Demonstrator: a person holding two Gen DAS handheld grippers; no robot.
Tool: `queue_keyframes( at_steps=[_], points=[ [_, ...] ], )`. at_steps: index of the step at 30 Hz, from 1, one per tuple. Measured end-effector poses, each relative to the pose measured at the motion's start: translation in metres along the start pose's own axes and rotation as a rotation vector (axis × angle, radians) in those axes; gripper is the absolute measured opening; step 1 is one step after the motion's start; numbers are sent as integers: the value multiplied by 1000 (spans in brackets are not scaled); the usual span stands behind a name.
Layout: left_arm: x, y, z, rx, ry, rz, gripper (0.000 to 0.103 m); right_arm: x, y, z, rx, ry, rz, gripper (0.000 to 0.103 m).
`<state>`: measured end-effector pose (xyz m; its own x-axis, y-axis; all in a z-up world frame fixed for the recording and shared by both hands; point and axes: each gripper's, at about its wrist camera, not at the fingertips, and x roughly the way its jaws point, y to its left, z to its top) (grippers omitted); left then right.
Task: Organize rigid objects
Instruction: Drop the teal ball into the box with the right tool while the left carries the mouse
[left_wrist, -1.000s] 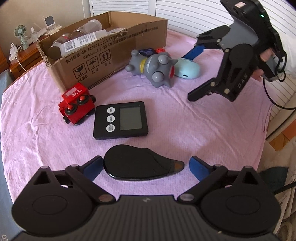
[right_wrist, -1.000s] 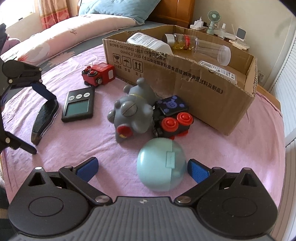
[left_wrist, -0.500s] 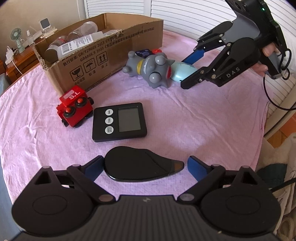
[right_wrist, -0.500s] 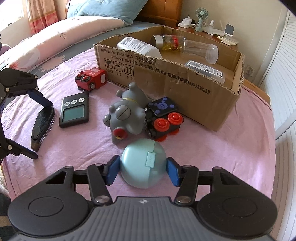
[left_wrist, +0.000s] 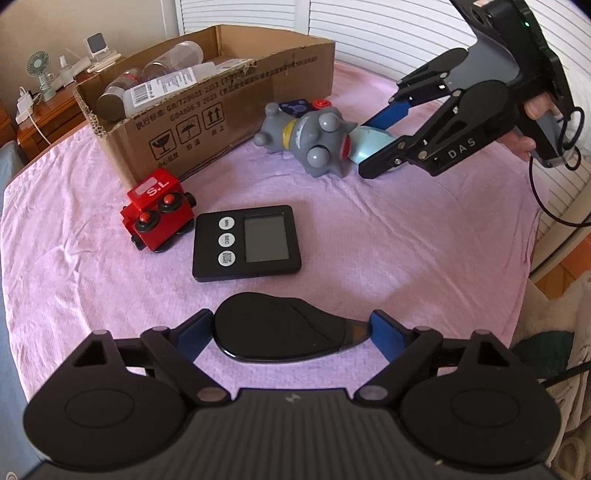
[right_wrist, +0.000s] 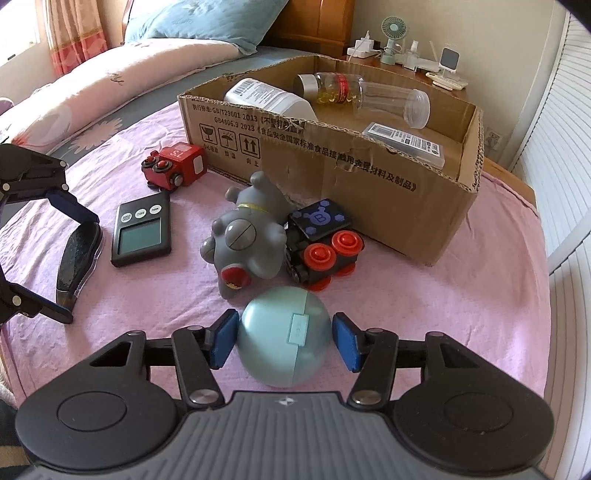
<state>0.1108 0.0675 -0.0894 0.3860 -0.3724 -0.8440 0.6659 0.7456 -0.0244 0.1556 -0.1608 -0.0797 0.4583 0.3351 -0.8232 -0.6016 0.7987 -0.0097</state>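
Two pick-ups were in hand at once, judged from the layout: loose things were to be gathered from the pink-covered tabletop into the cardboard box, where bottles already lay. The right gripper was seen clamped on the pale blue ball, a blue pad pressed on each flank of it while it rested on the cloth, just short of the grey toy and the black toy car ahead of the fingers. The left gripper was closing, its fingers apart, with the flat black case lain crosswise between them; the left pad stood at the rounded end, and a small gap was left at the tapered end. Beyond those fingertips lay the black timer and, to its left, the red toy car. Next, a lift of the ball clear of the grey toy was judged to be called for, then a carry over the box rim; the case's squeeze was yet to be finished.
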Motion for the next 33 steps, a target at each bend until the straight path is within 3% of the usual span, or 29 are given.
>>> queue_keyframes(
  at_steps=[11, 19, 27, 33],
  points=[
    [-6, 0, 2, -40, 5, 20, 90, -8, 4, -2, 11, 24, -23, 58],
    [-20, -2, 12, -54, -8, 61, 90, -36, -1, 7, 9, -10, -47, 58],
    [-37, 8, 28, -94, -57, 104, 90, -72, -19, 48, 12, -128, -89, 58],
    [-45, 21, 39, -127, -92, 139, 90, -66, -38, 90, 38, -167, -115, 58]
  ],
)
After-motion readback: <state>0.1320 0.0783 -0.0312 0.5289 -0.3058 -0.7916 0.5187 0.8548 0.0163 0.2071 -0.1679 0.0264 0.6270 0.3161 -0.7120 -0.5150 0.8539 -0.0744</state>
